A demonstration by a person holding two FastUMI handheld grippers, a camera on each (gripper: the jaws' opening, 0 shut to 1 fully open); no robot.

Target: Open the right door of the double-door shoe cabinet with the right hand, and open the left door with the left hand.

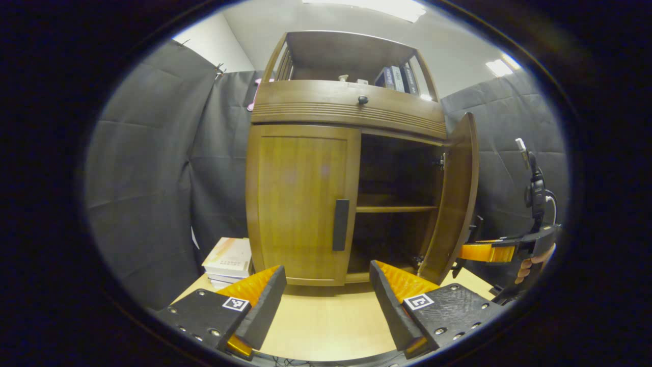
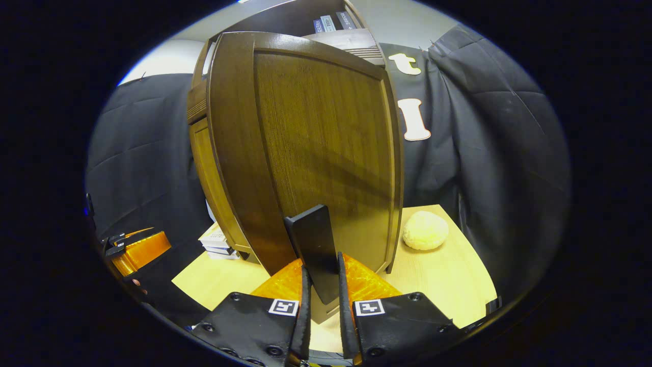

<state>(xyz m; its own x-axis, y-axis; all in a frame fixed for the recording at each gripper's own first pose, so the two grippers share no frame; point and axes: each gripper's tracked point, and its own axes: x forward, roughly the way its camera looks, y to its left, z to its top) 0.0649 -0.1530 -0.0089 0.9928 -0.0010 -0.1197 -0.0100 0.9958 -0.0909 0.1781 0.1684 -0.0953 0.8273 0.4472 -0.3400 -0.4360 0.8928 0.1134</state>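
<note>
The right gripper pinches the swung-out brown wooden right door's flat black handle, while the wide-open, empty left gripper faces the rigid, probably light closed left door's black bar handle.

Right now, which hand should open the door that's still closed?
Left. The left tongs are open and face the closed left door, its handle just ahead. The right tongs are clamped on the open right door's handle.

I see left gripper: square coded marker on each finger mount, screws along textured plates. Right gripper: same markers, screws.
</note>
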